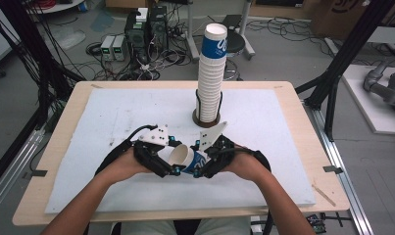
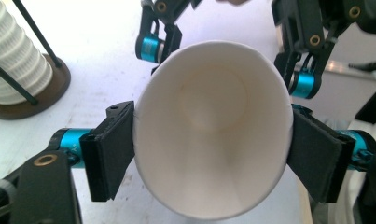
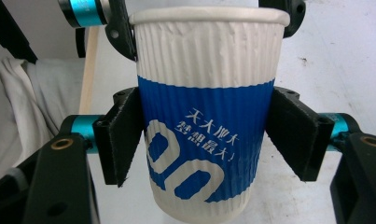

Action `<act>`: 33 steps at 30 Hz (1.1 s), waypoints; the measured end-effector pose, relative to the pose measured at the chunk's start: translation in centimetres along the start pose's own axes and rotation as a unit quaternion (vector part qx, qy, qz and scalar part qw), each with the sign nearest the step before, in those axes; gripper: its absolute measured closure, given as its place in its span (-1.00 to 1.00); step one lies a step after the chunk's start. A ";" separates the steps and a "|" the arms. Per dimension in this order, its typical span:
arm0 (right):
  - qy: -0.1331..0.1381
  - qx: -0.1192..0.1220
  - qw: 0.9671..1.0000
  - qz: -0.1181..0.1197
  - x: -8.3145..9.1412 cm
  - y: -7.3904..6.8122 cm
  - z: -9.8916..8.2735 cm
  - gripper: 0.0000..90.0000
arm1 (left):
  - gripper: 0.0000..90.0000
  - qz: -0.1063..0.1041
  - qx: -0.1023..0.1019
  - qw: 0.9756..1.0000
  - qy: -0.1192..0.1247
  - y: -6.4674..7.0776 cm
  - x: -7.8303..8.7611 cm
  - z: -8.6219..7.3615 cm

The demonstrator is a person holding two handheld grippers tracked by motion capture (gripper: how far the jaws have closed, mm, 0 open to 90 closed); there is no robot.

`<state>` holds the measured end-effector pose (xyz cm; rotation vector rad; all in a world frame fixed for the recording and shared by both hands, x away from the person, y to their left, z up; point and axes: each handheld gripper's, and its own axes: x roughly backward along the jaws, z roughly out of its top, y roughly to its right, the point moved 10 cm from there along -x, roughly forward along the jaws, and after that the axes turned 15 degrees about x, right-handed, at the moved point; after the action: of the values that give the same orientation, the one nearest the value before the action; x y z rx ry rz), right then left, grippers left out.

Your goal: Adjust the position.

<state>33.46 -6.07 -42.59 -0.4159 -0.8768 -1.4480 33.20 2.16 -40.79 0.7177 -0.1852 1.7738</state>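
- A workshop floor with tangled cables and two dark computer towers (image 1: pixel 146 27) lies beyond the far edge of a pale wooden counter (image 1: pixel 62 147), which carries a white foam-like mat (image 1: pixel 263 161) that stops just short of the rim on every side.
- Open mat lies to the left and right of the hands; black frame struts stand at both sides of the counter.
- One tall stack of ribbed paper cups (image 1: pixel 210 73), white with a blue band on the top cup, stands upright in a round brown holder (image 1: pixel 206 118) near the mat's far middle.
- One single paper cup (image 1: pixel 185 157) is held on its side between the two grippers near the mat's front middle; it is ribbed, white at the rim and blue below, smooth white inside.
- The left gripper (image 1: pixel 174 169) has its two black pads touching the cup's rim on opposite sides, mouth toward its camera.
- The right gripper (image 1: pixel 197 171) is clamped on the cup's blue band, pads pressing both sides.
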 end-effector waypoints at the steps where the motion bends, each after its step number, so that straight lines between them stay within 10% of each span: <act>1: 0.005 -0.001 1.000 0.002 0.0 0.0 0.0 -0.34 | -0.54 0.000 0.000 1.000 0.004 0.0 0.0 0.1; 6: 0.014 -0.014 1.000 -0.003 0.3 0.0 -0.2 -0.33 | -0.59 -0.004 0.017 0.999 0.050 -0.2 0.9 0.7; 13: 0.056 -0.055 0.996 -0.033 1.7 0.7 -1.5 -0.33 | -0.59 0.005 0.049 0.988 0.146 -1.2 3.5 1.2; 22: 0.145 -0.102 0.980 -0.093 4.4 1.3 -3.0 -0.33 | -0.61 0.037 0.096 0.969 0.225 -3.4 5.6 0.3; 33: 0.198 -0.115 0.961 -0.156 6.2 1.3 -4.8 -0.33 | -0.61 0.055 0.117 0.963 0.238 -4.5 5.5 -1.0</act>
<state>35.28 -13.63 -40.81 -0.1484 -0.4631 -1.8558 36.07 8.65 -39.58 0.4313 0.3206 2.0422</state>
